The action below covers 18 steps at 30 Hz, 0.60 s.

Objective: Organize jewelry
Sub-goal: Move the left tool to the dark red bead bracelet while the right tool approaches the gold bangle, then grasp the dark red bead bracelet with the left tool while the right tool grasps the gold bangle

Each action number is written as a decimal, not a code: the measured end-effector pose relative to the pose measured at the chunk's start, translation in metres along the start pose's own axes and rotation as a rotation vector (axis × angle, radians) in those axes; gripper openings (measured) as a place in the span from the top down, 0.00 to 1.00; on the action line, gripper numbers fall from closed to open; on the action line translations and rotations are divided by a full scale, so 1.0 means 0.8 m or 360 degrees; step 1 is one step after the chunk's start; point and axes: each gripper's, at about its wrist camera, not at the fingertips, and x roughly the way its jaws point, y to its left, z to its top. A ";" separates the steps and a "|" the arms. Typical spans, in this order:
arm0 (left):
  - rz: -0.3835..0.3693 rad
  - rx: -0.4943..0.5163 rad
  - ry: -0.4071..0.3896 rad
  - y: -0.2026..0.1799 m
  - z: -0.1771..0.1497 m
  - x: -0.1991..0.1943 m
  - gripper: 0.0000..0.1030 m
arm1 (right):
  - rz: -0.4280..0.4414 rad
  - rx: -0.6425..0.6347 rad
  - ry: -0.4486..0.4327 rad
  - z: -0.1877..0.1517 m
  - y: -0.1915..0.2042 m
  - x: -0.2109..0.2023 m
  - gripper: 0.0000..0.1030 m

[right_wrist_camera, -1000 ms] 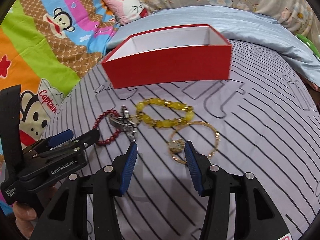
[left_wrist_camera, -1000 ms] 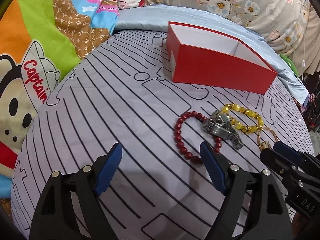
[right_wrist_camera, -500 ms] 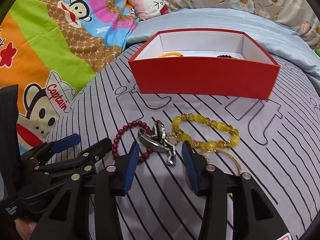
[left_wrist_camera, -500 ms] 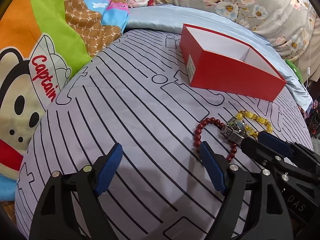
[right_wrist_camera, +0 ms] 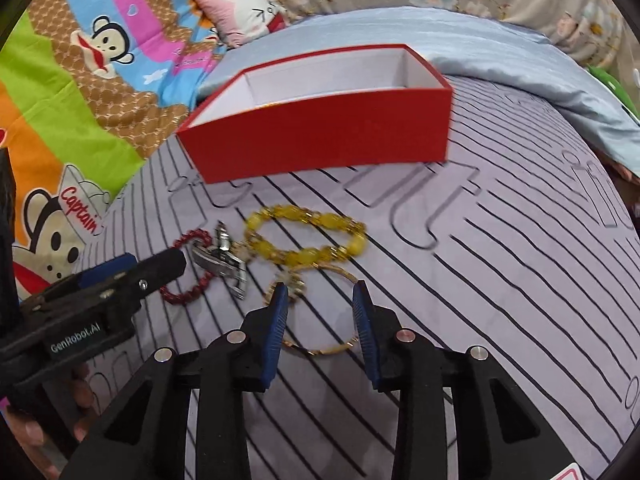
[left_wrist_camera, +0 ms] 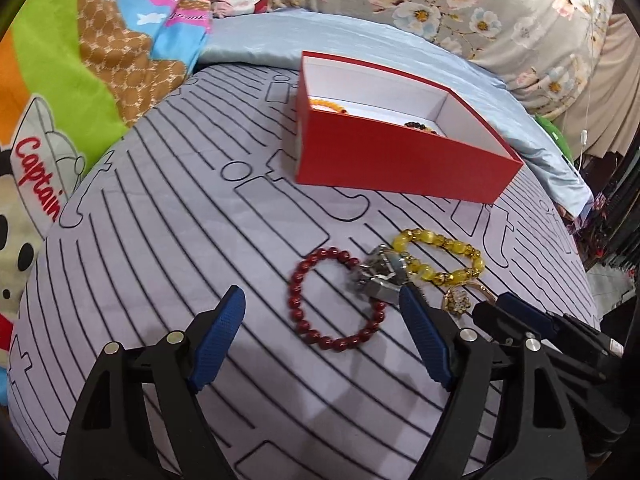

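On the bed, short of the red box point(right_wrist_camera: 320, 136), the right claw point(right_wrist_camera: 318, 308) was closing w/ the gold bangle point(right_wrist_camera: 320, 350) between its pads, not yet pinched; left claw point(left_wrist_camera: 320, 340) wide, empty; next: clamp, lift.

Glossy yellow beads point(left_wrist_camera: 440, 256) (metal clasp point(left_wrist_camera: 380, 276) shiny) on matt cloth point(left_wrist_camera: 200, 240).

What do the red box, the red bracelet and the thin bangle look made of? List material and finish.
Red box: likely matte cardboard; thin straight walls, white inside.
Red bracelet: glossy round beads, perhaps stone, glass or lacquered wood.
Thin bangle: gold-coloured, probably polished metal; slim shiny hoop with an ornament.
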 end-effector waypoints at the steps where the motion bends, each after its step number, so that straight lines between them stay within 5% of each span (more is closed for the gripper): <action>1: 0.0007 0.0014 0.0000 -0.004 -0.001 0.001 0.27 | -0.0004 0.0007 -0.0006 -0.001 -0.003 -0.001 0.69; 4: 0.0015 0.0046 0.0014 -0.011 -0.008 0.002 0.27 | 0.0007 0.0014 -0.0001 -0.005 -0.008 -0.003 0.66; 12: 0.0058 0.0025 0.0024 0.004 -0.019 0.003 0.27 | -0.0012 -0.0062 -0.0008 -0.014 0.008 0.000 0.37; 18: 0.0072 -0.0012 0.0018 0.017 -0.019 -0.001 0.27 | -0.0144 -0.0187 -0.0003 -0.012 0.030 0.012 0.34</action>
